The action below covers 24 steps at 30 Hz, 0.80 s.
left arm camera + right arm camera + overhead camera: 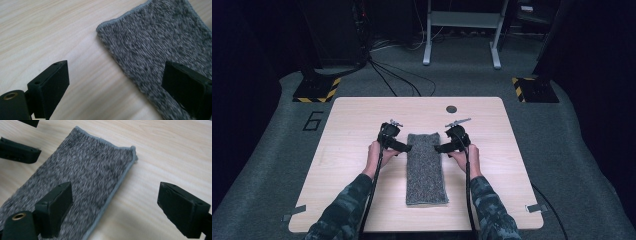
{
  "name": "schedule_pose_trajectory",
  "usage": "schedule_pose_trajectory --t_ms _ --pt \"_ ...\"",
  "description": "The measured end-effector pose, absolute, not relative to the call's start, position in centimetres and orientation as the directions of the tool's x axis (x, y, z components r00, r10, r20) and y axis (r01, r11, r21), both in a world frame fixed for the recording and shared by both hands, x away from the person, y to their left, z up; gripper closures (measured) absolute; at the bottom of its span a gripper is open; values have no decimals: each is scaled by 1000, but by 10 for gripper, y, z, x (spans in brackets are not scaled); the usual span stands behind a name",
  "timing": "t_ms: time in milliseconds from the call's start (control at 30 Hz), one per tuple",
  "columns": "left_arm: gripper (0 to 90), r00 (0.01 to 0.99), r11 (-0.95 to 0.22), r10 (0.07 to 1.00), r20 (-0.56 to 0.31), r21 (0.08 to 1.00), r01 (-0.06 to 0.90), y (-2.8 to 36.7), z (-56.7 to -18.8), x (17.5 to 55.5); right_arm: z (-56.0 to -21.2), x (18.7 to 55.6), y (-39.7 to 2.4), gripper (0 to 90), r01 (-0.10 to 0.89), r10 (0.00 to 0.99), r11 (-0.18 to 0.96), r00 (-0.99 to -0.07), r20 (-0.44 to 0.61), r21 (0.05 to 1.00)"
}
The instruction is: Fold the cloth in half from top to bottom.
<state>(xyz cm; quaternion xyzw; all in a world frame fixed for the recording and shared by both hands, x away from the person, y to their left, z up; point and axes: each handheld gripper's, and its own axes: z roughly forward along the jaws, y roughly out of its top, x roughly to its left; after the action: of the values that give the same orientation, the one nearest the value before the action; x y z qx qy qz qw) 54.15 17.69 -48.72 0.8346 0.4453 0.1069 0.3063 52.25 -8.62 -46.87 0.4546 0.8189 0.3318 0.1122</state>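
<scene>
With both jaws spread, left hand-held gripper (pixel 401 146) and right hand-held gripper (pixel 443 148) flank the folded grey towel (pixel 426 167) mid-desk (pixel 352 125): soft, light, floppy—likely pinch far corners.

Showing one readable mark: a dark figure "6" (pixel 314 120) lying on the grey floor (pixel 272 165) just left of the tabletop's (pixel 362 107) far left corner. Also lying on that floor, farther back: two yellow-and-black hazard-striped plates (pixel 317 90), bearing no lettering.
</scene>
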Motion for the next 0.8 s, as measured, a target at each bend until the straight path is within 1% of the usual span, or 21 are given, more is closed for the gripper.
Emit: schedule_pose_trajectory --t_ms 33,100,167,200,300,367,433,500,600,700,767,800 --pt "71 576 -415 812 -91 605 680 176 -488 545 -469 527 -84 120 669 819 374 -563 108 642" --pt "53 566 -407 818 -103 591 696 176 -492 553 -469 537 -81 109 681 816 370 -563 129 632" --pt "18 553 -403 825 -114 568 718 176 -496 560 -470 545 -78 64 689 820 366 -557 134 625" --pt "13 548 -400 829 -109 569 718 176 -498 562 -471 549 -77 51 697 818 369 -557 141 614" --pt "22 535 -382 836 -124 568 729 177 -499 568 -474 559 -73 52 711 831 359 -538 140 605" --pt "69 518 -354 846 -128 591 725 176 -500 571 -476 564 -71 96 712 836 357 -532 133 605" --pt "146 525 -345 839 -144 605 718 176 -499 574 -480 569 -69 145 715 845 335 -516 139 613" --pt "201 529 -356 840 -119 615 704 174 -500 576 -485 573 -67 165 724 846 332 -512 148 605" --pt "281 537 -371 838 -97 619 692 174 -502 578 -492 578 -66 227 739 861 321 -489 142 592" --pt "327 548 -389 831 -92 609 692 172 -503 578 -498 582 -69 282 750 873 304 -466 144 587" --pt "351 551 -393 830 -88 608 689 171 -504 579 -501 583 -69 299 748 867 313 -476 144 586" --pt "364 548 -383 830 -99 612 691 169 -505 578 -502 583 -68 304 746 867 323 -479 133 583"
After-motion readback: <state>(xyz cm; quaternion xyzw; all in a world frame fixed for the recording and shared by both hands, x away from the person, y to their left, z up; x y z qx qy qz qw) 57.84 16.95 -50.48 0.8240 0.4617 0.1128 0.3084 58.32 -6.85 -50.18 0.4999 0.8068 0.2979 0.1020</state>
